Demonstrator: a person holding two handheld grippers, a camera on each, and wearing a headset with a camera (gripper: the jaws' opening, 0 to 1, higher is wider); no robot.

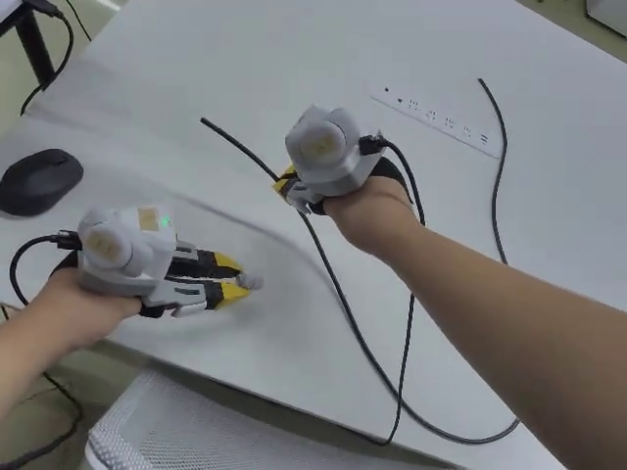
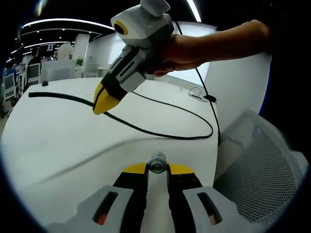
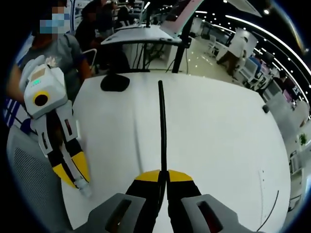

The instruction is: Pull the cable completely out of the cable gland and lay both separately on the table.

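First, from the head view: a smooth, matte white table (image 1: pixel 245 59) stretches away from the person. At lower left a hand holds the left gripper (image 1: pixel 233 279), a rounded grey-and-white plastic body with black jaws tipped in yellow. Its jaws are clenched on a small pale grey plastic cable gland (image 1: pixel 252 282), a stubby round fitting, near the table's front edge. In the middle, the right gripper (image 1: pixel 291 186), of the same build, is pinched onto a thin, round, black rubbery cable (image 1: pixel 338 294). The cable runs straight past the jaws to a free end at upper left, and the other way it trails in a long loose curve over the front edge. Cable and cable gland are fully separate and well apart. A glossy black oval computer mouse (image 1: pixel 39 181) lies at far left, a flat white power strip (image 1: pixel 441 122) at the far side, and a pale mesh chair back (image 1: pixel 147 426) sits below the table edge. Next, the left gripper view: its own two yellow-tipped jaws close on the gland's rounded grey end (image 2: pixel 157 161), while the right gripper (image 2: pixel 103 103) reaches in from above, gripping the cable (image 2: pixel 160 132), which sweeps in a shallow arc across the table. Last, the right gripper view: its own jaws are shut tight on the cable (image 3: pixel 162 121), a straight black line running ahead toward the mouse (image 3: pixel 115 82), and the left gripper (image 3: pixel 79 182) stands at left with the gland (image 3: pixel 85 190) at its tips.
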